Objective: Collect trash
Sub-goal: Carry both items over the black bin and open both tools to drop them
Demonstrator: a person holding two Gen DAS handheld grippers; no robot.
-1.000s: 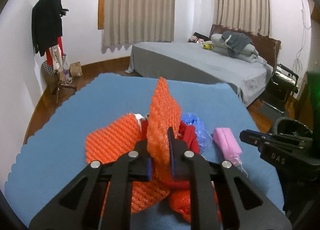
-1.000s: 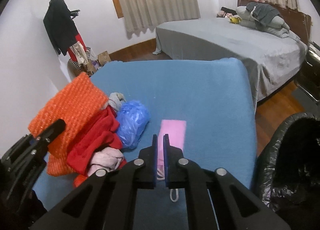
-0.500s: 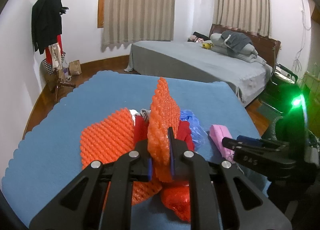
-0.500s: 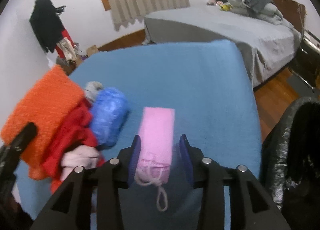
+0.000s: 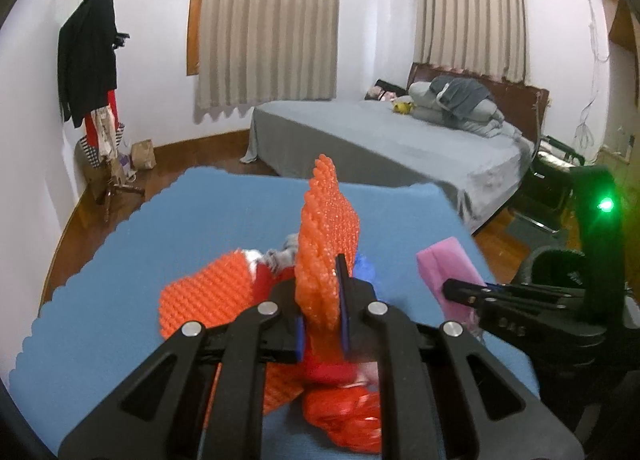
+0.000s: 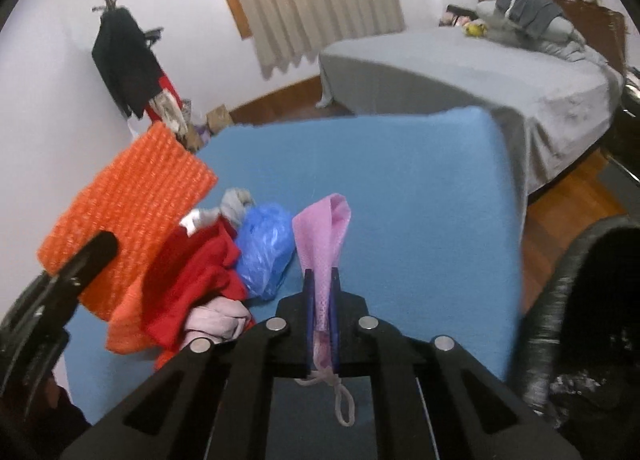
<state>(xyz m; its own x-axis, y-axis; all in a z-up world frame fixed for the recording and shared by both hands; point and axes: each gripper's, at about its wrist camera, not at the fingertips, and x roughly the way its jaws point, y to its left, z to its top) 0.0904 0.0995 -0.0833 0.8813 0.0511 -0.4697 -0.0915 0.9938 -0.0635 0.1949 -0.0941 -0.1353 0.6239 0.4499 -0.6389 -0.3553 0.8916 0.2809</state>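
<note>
A blue cloth-covered table (image 6: 400, 188) carries the things. On it, toward its left side in the right wrist view, lies a heap: red cloth (image 6: 192, 284), a crumpled blue bag (image 6: 264, 248), a grey rag (image 6: 236, 200) and a pale pink cloth (image 6: 216, 320), all touching one another.

Desk (image 6: 400, 180) carries a heap at its left side: mesh sheet (image 6: 128, 204) leftmost, cloth bundle (image 6: 200, 284) to its right, crumpled plastic bag (image 6: 264, 248) right of that. Left tool (image 5: 320, 324) clamps the mesh sheet upright over the heap. Right tool (image 6: 321, 320) pinches a pouch (image 6: 324, 244) just right of the plastic bag, its cord hanging near. Bin bag (image 6: 592, 300) off the desk's right edge. Bed (image 6: 480, 68) far right; coat stand (image 6: 124, 60) far left.
</note>
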